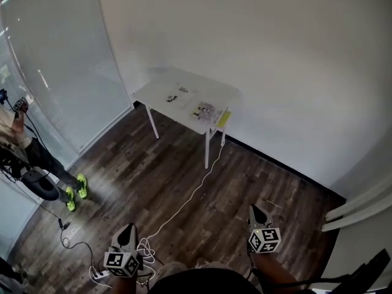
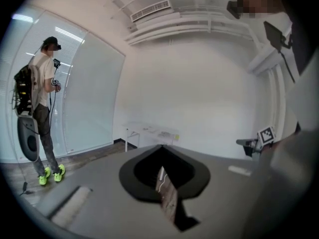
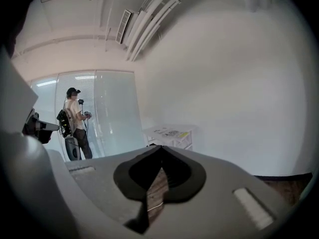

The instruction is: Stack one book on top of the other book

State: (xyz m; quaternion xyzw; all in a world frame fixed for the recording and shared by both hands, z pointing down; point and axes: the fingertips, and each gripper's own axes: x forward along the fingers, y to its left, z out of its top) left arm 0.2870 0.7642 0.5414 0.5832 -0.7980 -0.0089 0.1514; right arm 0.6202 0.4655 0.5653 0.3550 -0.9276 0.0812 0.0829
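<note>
L grip (image 1: 127,229) + R grip (image 1: 256,212): jaws together, empty | table (image 1: 157,94) far ahead | cable (image 1: 184,203) on floor btwn | person (image 1: 26,155) left

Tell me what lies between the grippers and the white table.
Head view: only wood floor, crossed by a white cable running from near the left gripper toward the table.

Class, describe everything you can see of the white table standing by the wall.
The table is white and rectangular, with a flat top on thin white legs. It stands on the dark wood floor, close to the white wall. Some flat printed things and a yellow thing lie on it.
</note>
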